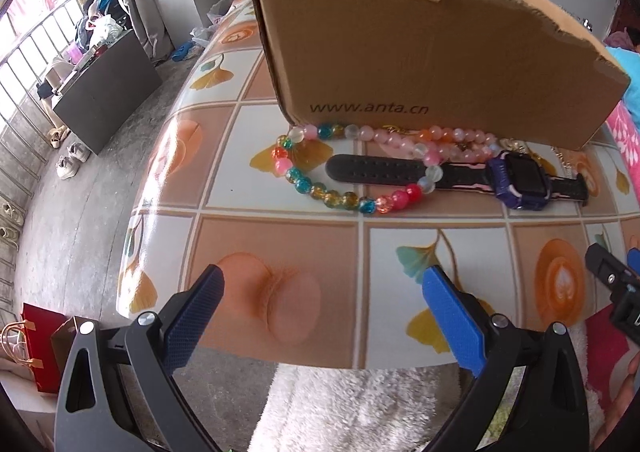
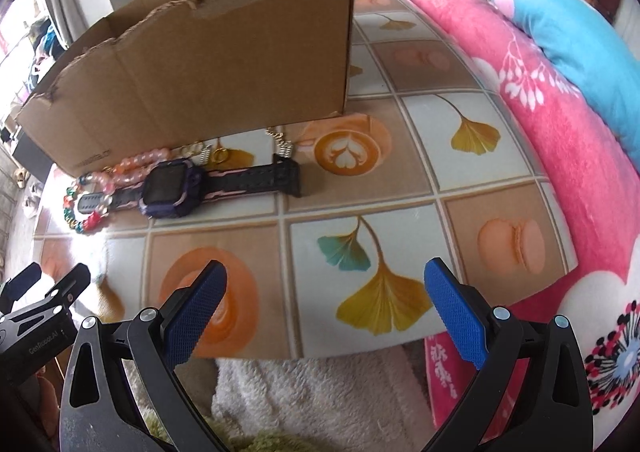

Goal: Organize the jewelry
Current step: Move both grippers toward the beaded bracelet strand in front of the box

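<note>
A multicoloured bead necklace [image 1: 320, 187] and a purple-cased watch [image 1: 520, 181] with a black strap lie on the tiled tablecloth in front of an open cardboard box [image 1: 420, 51]. Pink beads [image 1: 400, 137] lie against the box's base. In the right wrist view the watch [image 2: 172, 187], beads [image 2: 84, 211], gold rings and a chain [image 2: 280, 143] lie by the box [image 2: 200, 71]. My left gripper [image 1: 324, 292] is open and empty near the table's front edge. My right gripper [image 2: 326, 288] is open and empty, also at the front edge.
A pink floral blanket [image 2: 520, 91] and a blue cushion [image 2: 580, 35] lie to the right of the table. A white fluffy cloth [image 1: 352, 404] lies below the front edge. A dark cabinet [image 1: 104, 91] and shoes stand on the floor at left.
</note>
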The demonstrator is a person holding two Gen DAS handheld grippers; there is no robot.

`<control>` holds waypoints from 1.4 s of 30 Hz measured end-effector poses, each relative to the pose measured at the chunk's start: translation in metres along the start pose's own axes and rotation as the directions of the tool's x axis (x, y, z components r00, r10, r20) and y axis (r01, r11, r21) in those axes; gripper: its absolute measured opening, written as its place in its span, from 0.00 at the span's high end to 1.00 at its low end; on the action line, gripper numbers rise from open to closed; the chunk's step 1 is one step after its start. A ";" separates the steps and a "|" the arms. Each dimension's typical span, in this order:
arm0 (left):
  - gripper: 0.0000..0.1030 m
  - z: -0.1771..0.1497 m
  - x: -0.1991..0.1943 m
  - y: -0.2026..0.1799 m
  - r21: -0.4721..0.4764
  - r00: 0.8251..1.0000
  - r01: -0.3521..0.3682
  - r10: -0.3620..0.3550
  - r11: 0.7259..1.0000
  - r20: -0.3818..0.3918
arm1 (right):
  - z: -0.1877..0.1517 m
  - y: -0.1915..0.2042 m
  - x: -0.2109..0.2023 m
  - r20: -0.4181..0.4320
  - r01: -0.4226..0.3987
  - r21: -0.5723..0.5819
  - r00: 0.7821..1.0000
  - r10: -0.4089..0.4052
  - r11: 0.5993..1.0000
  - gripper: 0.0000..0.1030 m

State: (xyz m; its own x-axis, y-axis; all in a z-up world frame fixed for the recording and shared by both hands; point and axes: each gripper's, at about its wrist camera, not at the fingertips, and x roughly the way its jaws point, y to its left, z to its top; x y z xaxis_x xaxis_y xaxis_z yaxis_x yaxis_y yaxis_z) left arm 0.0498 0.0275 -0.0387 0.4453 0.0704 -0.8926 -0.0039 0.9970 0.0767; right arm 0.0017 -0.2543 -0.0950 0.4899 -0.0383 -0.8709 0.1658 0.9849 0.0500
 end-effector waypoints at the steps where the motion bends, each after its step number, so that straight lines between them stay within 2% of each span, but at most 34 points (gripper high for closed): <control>1: 0.05 0.001 0.002 0.002 -0.002 1.000 0.007 -0.007 1.000 -0.003 | 0.001 0.000 0.002 0.001 0.003 -0.003 1.000 -0.003 1.000 0.08; 7: 0.05 0.007 0.009 0.010 0.015 0.999 0.045 -0.045 0.999 -0.006 | 0.005 0.004 0.014 -0.025 0.017 -0.022 1.000 -0.018 1.000 0.08; 14: 0.05 0.014 0.016 0.014 0.062 0.995 0.103 -0.103 0.993 -0.015 | 0.010 0.007 0.019 -0.026 -0.006 -0.049 1.000 0.005 0.999 0.08; 27: 0.04 0.020 0.024 0.020 0.147 0.990 0.140 -0.142 0.979 0.001 | 0.025 0.002 0.025 -0.067 -0.013 -0.084 0.998 0.007 0.996 0.08; 29: 0.04 0.021 0.024 0.021 0.157 0.989 0.147 -0.150 0.977 0.008 | 0.030 0.000 0.016 -0.032 -0.007 -0.069 0.999 0.005 0.998 0.08; 31: 0.04 0.022 0.025 0.023 0.159 0.987 0.154 -0.159 0.975 0.020 | 0.036 0.003 -0.001 0.053 -0.030 -0.063 0.998 0.033 0.998 0.08; 33: 0.05 0.023 0.023 0.030 0.145 0.983 0.172 -0.180 0.974 0.045 | 0.043 0.007 -0.013 0.100 -0.069 -0.071 0.992 0.076 0.995 0.08; 36: 0.08 0.027 0.015 0.044 0.102 0.968 0.223 -0.232 0.970 0.092 | 0.054 0.019 -0.022 0.143 -0.196 -0.079 0.968 0.206 0.977 0.10; 39: 0.13 0.035 0.004 0.060 0.072 0.953 0.242 -0.251 0.968 0.171 | 0.060 0.036 -0.019 0.124 -0.297 -0.108 0.943 0.309 0.949 0.21; 42: 0.20 0.042 0.000 0.070 0.046 0.944 0.257 -0.261 0.965 0.203 | 0.064 0.056 -0.012 0.080 -0.379 -0.140 0.917 0.391 0.915 0.32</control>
State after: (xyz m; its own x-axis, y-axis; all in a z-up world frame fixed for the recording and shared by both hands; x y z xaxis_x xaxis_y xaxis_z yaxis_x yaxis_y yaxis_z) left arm 0.0867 0.0961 -0.0147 0.6029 -0.2001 -0.7723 0.1517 0.9791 -0.1352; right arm 0.0599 -0.2093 -0.0509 0.5822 0.3370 -0.7399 -0.1536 0.9392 0.3070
